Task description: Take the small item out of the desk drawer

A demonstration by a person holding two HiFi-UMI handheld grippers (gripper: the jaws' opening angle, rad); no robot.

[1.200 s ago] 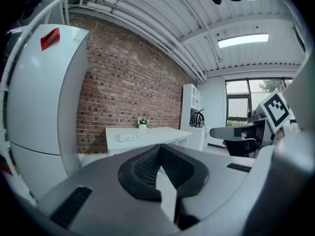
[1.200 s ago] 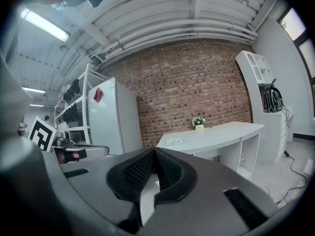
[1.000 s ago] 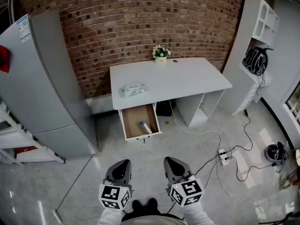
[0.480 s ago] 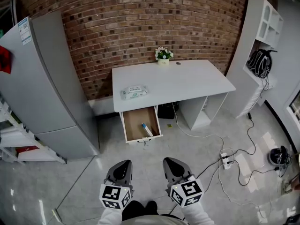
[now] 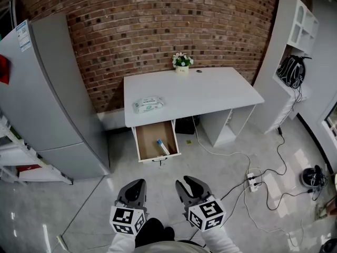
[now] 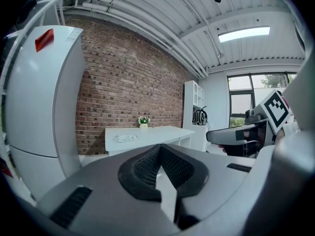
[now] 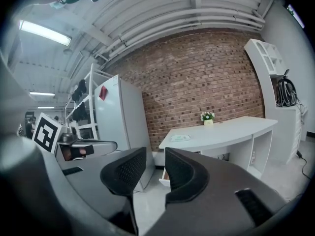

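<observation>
- Only the head view shows the small item lying in the open drawer.
- Both grippers are held out nearly level, well short of the desk.
- The left gripper has its jaws together.
- The right gripper has jaws that have just been opening, with nothing between them.

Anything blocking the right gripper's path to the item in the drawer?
Nothing visible. The drawer stands open and the item lies uncovered in it. Only floor lies between it and the right gripper, whose jaws have just been opening, with nothing between them.
</observation>
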